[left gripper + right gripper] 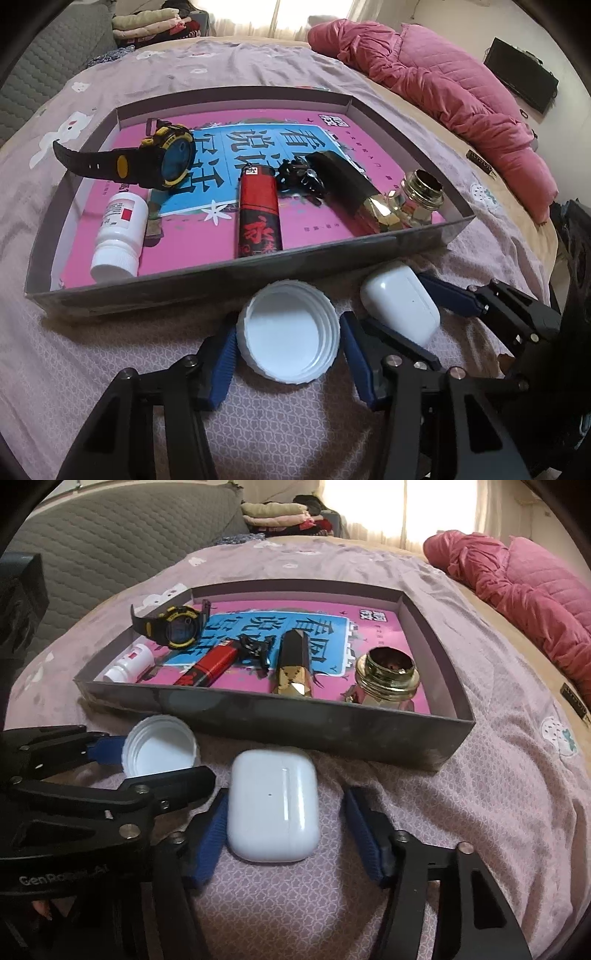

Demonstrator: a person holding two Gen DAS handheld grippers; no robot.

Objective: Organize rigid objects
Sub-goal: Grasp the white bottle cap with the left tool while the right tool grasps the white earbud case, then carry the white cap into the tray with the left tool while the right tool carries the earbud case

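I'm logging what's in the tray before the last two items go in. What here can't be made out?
- Small black object, both views: tangled shape, too small to identify.
- Glass jar, right wrist view: base hidden by the tray front wall.
- White pill bottle label, both views: print too small.
- Earbuds case: shut, contents unseen.

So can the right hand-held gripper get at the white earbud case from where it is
Probably yes. The right hand-held gripper is open with its blue pads either side of the smooth white plastic earbud case lying on the pink bedspread; nothing lies between the pads and the case.
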